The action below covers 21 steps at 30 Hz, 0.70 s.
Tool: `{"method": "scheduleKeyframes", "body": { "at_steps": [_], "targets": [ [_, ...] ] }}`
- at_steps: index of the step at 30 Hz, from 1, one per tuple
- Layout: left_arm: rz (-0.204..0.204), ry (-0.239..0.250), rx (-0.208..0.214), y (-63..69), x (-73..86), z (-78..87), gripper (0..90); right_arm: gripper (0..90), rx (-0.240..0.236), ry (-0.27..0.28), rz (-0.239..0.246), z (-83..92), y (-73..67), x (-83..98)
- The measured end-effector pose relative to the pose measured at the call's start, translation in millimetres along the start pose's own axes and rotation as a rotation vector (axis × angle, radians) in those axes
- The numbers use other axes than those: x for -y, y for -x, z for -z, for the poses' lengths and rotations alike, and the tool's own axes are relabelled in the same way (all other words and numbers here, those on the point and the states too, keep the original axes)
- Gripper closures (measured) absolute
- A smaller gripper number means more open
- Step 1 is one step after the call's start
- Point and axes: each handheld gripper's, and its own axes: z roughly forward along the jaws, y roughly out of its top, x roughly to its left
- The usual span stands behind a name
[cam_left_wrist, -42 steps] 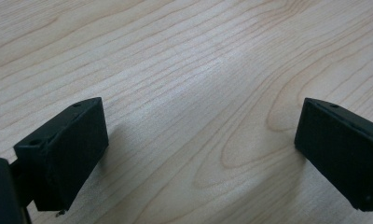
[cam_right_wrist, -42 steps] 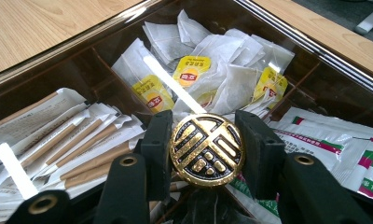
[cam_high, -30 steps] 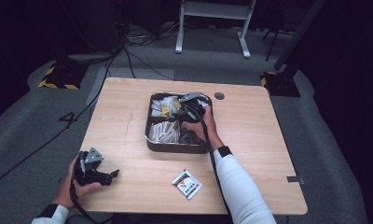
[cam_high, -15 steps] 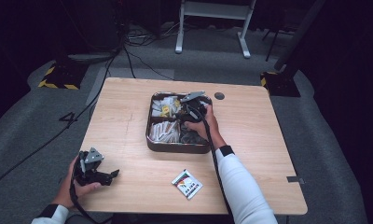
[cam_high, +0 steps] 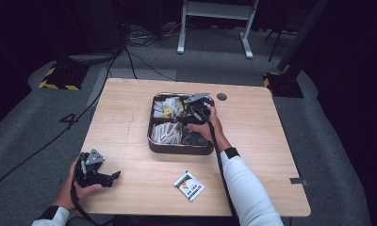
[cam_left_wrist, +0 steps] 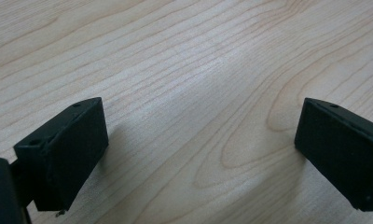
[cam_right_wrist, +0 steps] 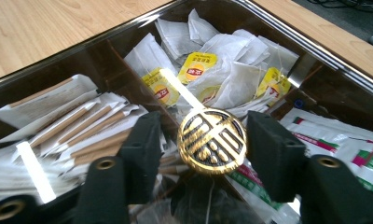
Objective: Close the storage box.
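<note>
A dark metal tray [cam_high: 177, 149] with dividers stands at the table's middle. It holds white tea bags with yellow tags [cam_right_wrist: 208, 70], paper sticks [cam_right_wrist: 82, 126] and printed sachets [cam_right_wrist: 343, 140]. A round gold knob [cam_right_wrist: 211, 141] rises at the tray's centre. My right gripper [cam_high: 187, 117] hangs over it, and in the right gripper view [cam_right_wrist: 205, 130] its jaws stand on either side of the knob with a gap on each side. They have just been opening and are open. My left gripper [cam_high: 110, 177] rests open on bare wood at the front left [cam_left_wrist: 198, 140].
One small red, white and black sachet [cam_high: 188, 185] lies on the table in front of the tray. A dark round cable port [cam_high: 221, 97] sits behind the tray. Cables and a white stand's feet [cam_high: 215, 28] lie on the floor beyond the table.
</note>
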Motion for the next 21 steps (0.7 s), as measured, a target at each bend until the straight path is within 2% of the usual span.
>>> {"method": "scheduleKeyframes", "body": {
  "at_steps": [2, 8, 13, 18, 21],
  "targets": [
    [0.000, 0.000, 0.000, 0.0, 0.0, 0.0, 2.9, 37.7, -0.002, 0.000, 0.008, 5.7, 1.3, 0.4],
    [-0.002, -0.001, 0.000, -0.1, 0.0, 0.1, 2.9, 27.5, 0.004, -0.010, 0.033, 26.7, 7.2, 2.9],
    [0.000, 0.000, 0.000, 0.0, 0.0, 0.0, 2.9, 23.3, -0.012, -0.019, 0.042, 43.7, 10.8, 9.3],
    [-0.002, 0.000, 0.000, -0.1, 0.0, 0.0, 2.9, 22.5, 0.011, -0.018, 0.064, 58.3, 12.7, 17.7],
    [0.000, 0.000, 0.000, 0.0, 0.0, 0.0, 2.9, 22.0, 0.006, -0.015, 0.074, 67.7, 13.0, 23.8]
  ]
}}
